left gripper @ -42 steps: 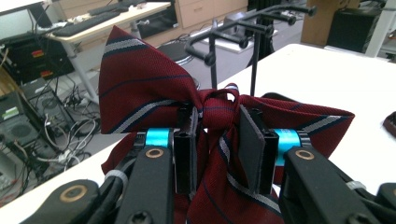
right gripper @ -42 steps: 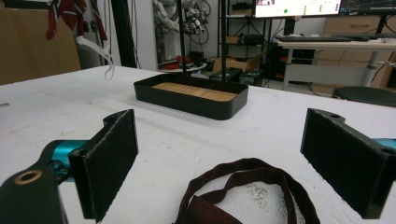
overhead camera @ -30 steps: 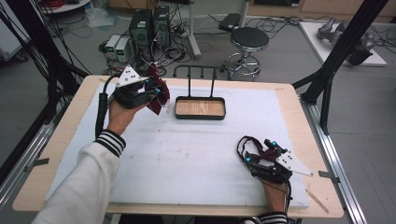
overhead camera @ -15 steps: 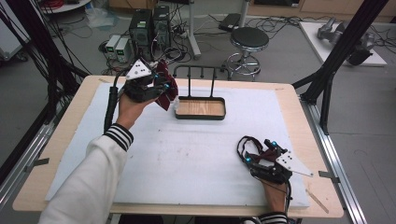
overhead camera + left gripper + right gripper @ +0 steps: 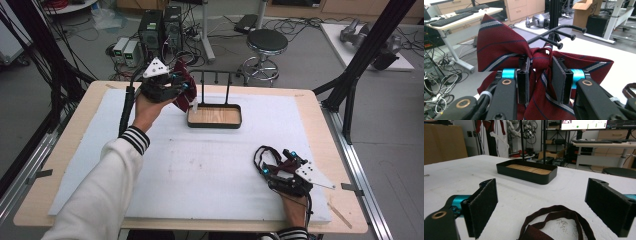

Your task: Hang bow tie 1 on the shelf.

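Your left gripper (image 5: 181,90) has lifted the red striped bow tie (image 5: 506,47) farther back toward the black stand (image 5: 215,107), its jaws clamped on the knot. Your right gripper (image 5: 275,167) rests on the white mat (image 5: 200,165), jaws spread wide around a dark strap (image 5: 556,220).

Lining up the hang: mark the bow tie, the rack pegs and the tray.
bow tie (image 5: 541,58), left gripper view, its knot.
rack pegs (image 5: 559,45), left gripper view, nearest peg's tip.
tray (image 5: 214,125), high view, its near wall.
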### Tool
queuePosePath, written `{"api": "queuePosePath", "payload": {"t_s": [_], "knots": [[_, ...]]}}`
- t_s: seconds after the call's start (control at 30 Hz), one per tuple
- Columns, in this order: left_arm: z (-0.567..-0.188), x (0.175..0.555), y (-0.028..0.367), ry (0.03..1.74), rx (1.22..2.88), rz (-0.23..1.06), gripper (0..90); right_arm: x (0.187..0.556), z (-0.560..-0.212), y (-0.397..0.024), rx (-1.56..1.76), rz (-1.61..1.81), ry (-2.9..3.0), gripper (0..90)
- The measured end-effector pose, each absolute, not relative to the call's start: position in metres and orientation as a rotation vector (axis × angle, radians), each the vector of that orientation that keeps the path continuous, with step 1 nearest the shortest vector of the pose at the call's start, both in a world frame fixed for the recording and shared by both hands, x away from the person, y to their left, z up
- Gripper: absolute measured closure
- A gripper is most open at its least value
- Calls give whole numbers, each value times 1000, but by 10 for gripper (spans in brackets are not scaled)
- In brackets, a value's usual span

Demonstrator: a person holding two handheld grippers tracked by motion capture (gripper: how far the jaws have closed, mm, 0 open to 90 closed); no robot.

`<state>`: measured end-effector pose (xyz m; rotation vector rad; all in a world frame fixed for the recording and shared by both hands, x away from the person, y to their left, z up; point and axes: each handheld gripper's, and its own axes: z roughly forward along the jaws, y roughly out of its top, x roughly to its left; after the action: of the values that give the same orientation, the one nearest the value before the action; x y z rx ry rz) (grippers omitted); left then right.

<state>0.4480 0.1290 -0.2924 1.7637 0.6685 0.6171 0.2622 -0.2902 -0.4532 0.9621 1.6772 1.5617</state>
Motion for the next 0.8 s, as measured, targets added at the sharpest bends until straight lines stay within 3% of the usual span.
{"api": "queuePosePath", "payload": {"t_s": [0.8], "knots": [[-279, 467, 138, 738, 1741, 646, 683, 263, -453, -290, 961, 1563, 1677, 102]]}}
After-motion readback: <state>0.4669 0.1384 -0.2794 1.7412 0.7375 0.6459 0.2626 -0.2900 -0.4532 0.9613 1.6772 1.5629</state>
